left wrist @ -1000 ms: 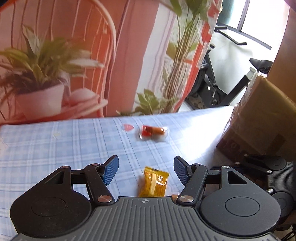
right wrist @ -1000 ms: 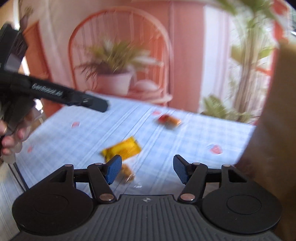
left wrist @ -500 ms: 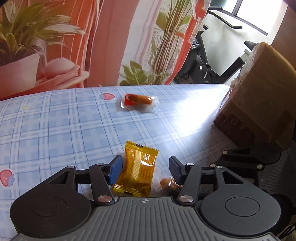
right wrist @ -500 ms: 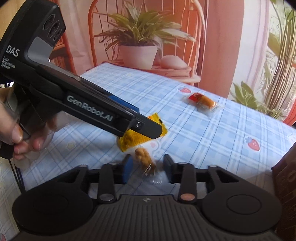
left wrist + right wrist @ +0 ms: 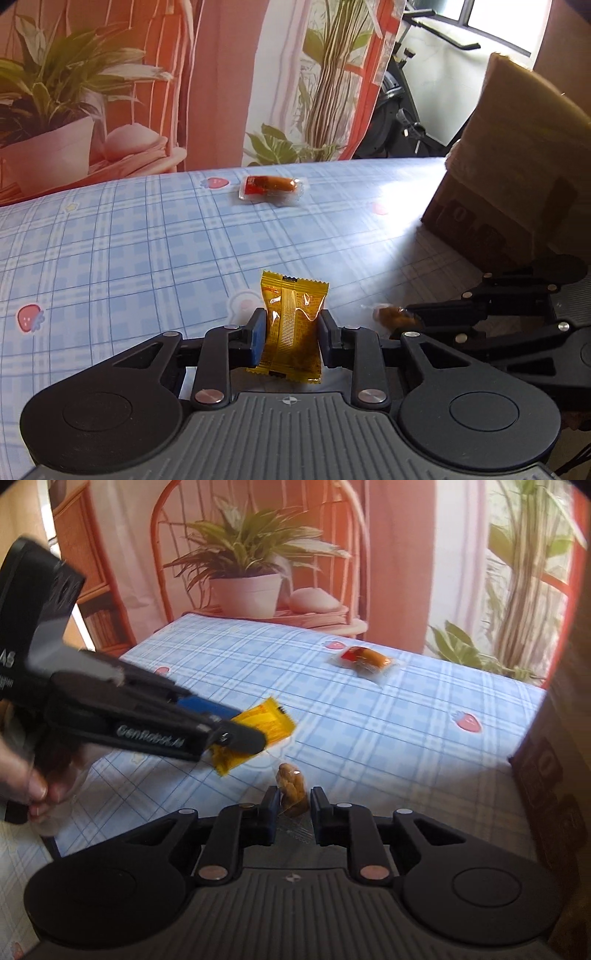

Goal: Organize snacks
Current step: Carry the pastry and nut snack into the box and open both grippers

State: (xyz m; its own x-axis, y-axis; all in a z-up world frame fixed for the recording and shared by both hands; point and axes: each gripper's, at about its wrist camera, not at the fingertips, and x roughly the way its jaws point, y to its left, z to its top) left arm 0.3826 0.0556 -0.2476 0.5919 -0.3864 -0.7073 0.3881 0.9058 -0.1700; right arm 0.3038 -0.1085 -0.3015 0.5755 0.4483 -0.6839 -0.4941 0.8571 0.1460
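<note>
Where the blue checked table fills both views, each gripper grasps one snack. Seen from the left wrist, the left gripper has its blue-padded fingers clenched on a yellow packet, which stands upright between them with its crimped top edge pointing away from the camera. Just to the right, the right gripper reaches in from the side, and a small brown snack in clear wrap sits at its tip. Farther back on the table lies a red packet, well apart from both grippers, beside a printed strawberry. A brown cardboard box stands at the table's right edge. Seen from the right wrist, the right gripper has its fingers closed on the brown snack, which stands upright between them. The left gripper crosses in from the left, held in a hand, with the yellow packet tilted in its grip just above the table. The red packet lies far back, near the table's far edge. Behind the table hangs a backdrop showing a potted plant on a wicker chair. Part of the right-wrist view is blurred, most strongly around the left gripper.
</note>
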